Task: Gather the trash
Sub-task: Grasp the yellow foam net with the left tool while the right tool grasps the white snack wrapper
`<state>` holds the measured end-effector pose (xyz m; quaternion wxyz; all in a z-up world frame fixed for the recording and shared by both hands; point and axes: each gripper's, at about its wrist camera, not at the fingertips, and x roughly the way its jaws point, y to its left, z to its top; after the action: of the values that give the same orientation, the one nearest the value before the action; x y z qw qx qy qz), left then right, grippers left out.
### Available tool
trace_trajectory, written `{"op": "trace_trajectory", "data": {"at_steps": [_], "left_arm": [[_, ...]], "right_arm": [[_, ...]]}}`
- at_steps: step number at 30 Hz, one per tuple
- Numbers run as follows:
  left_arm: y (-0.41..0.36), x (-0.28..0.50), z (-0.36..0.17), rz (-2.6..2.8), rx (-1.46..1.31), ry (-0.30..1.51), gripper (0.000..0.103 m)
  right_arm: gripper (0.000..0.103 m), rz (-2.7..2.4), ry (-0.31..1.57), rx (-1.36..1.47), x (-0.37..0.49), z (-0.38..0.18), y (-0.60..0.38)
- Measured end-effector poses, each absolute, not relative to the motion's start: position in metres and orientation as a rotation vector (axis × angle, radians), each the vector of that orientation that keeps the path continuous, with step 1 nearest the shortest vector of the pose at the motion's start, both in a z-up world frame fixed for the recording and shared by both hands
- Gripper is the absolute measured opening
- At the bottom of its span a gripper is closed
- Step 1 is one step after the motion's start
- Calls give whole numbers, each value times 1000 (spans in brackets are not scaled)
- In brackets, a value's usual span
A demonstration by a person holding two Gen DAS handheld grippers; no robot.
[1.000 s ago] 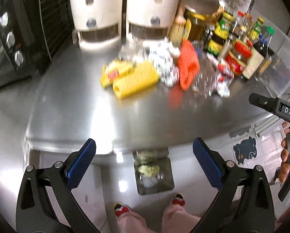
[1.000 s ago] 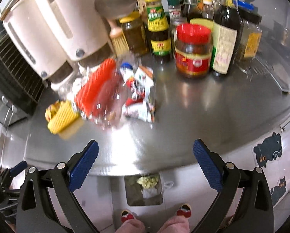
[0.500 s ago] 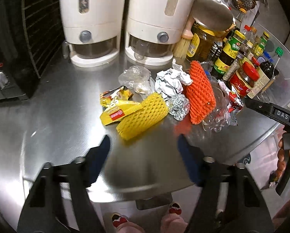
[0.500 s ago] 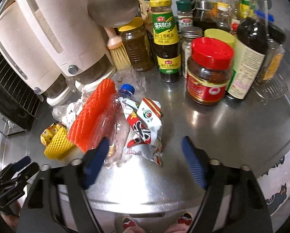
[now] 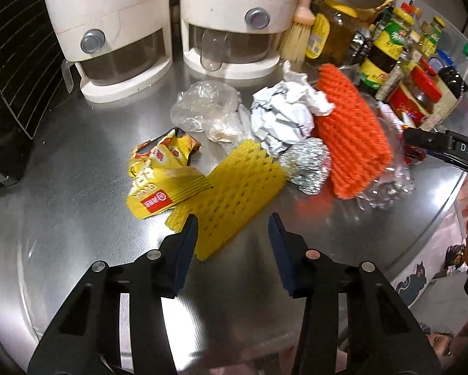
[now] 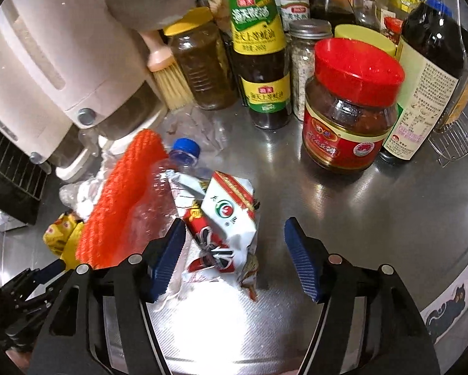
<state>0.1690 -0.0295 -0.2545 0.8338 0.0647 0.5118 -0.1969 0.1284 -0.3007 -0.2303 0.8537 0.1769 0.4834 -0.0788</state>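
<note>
— While all the trash lies on the tabletop (image 5: 62, 168), what do we list as collected?
— Nothing. Left gripper (image 5: 231, 228): jaws closing around the yellow foam net (image 5: 234, 193), not yet clamped. Right gripper (image 6: 234, 243): jaws closing astride the white-and-red wrapper (image 6: 224, 231). Orange net (image 5: 349, 131), paper ball (image 5: 284, 115), foil ball (image 5: 309, 165) untouched.

"DAS" on right gripper (image 5: 434, 143)

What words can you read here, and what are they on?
"DAS": on the right gripper, seen from the left wrist.
Green-and-yellow bottle: big Chinese letters, too blurred to read.
Red jar, yellow wrapper, white carton, dark bottle's label: print too small or blurred.
</note>
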Motion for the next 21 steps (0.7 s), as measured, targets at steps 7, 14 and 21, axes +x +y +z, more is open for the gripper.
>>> {"op": "trace_trajectory", "data": {"at_steps": [7, 14, 21], "left_arm": [[-32, 182, -263, -422, 136, 1090, 43], [-28, 183, -263, -408, 149, 1070, 24], [-23, 170, -258, -397, 127, 1071, 8]], "right_arm": [[48, -153, 1091, 420, 137, -250, -306], [29, -149, 1092, 404, 133, -250, -302], [28, -149, 1055, 400, 114, -231, -304]]}}
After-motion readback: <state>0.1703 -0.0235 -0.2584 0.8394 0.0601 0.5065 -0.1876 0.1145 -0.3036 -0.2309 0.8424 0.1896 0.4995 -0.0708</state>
